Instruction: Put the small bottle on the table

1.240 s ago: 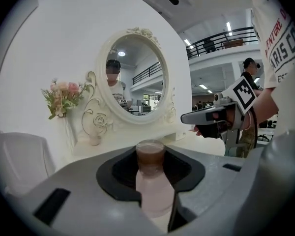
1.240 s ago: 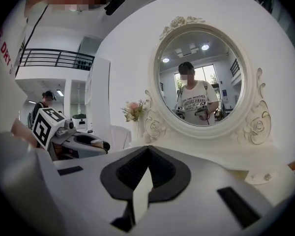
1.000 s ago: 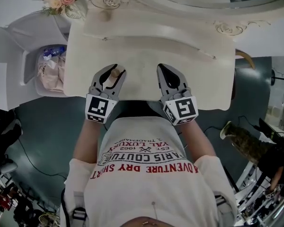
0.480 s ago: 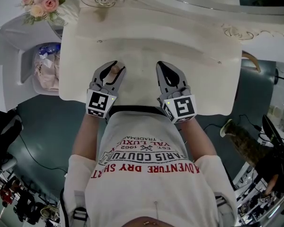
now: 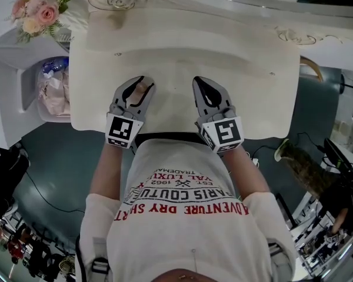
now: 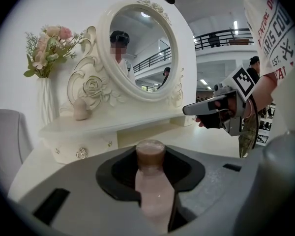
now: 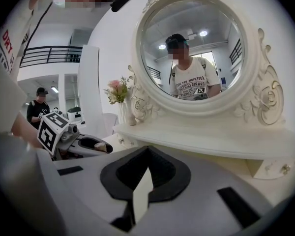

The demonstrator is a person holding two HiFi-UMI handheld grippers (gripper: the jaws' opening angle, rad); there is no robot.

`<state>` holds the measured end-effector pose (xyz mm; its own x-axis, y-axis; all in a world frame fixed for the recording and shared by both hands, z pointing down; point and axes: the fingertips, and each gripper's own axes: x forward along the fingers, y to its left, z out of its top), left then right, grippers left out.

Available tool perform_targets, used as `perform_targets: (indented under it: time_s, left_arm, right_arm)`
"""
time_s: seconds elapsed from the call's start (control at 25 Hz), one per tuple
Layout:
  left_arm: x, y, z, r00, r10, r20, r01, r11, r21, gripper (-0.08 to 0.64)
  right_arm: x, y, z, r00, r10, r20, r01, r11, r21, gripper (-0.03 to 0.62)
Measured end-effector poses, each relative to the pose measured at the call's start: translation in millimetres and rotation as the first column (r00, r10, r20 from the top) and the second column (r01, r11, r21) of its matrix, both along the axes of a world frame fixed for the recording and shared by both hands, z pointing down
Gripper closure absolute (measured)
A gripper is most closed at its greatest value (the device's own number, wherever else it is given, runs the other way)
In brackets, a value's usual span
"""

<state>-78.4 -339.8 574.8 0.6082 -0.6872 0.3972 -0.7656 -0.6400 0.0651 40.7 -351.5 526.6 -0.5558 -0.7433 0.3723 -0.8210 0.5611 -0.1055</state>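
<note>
Lower now: left gripper (image 5: 142, 82), jaws pinching smooth pink small bottle (image 6: 151, 177); right gripper (image 5: 201, 81), jaws together.

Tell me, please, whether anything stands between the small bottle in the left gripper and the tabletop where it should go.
Nothing visible does: the left gripper holds the small bottle over bare tabletop, and the right gripper is off to the side.

L hand-held gripper (image 6: 151, 162) clamps small bottle (image 6: 155, 196) upright.
</note>
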Motion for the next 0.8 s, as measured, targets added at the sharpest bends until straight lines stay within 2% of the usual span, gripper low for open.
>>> perform_targets:
  time_s: [0.24, 0.48, 0.6, 0.8]
  left_arm:
    - [2.8, 6.5, 3.3, 0.999, 0.053, 0.012, -0.053, 0.999, 0.014, 0.425]
    - [2.9, 7.8, 7.0, 0.998, 0.063, 0.011, -0.063, 0.997, -0.054, 0.414]
    - [0.8, 7.7, 1.4, 0.999, 0.044, -0.018, -0.046, 0.996, -0.079, 0.341]
    - [-13.2, 12.0, -30.7, 0.997, 0.021, -0.079, -0.026, 0.998, -0.065, 0.339]
  right_arm:
    - [-10.6, -1.2, -1.1, 1.000, 0.018, -0.001, -0.018, 1.000, -0.001, 0.593]
    - [-28.7, 5.6, -17.4, 0.999, 0.034, 0.017, -0.034, 0.999, 0.001, 0.592]
    - [-34.4, 9.4, -31.2, 0.999, 0.048, 0.023, -0.048, 0.999, 0.011, 0.592]
    - [-41.9, 15.4, -52.5, 0.994, 0.089, 0.058, -0.090, 0.996, 0.010, 0.592]
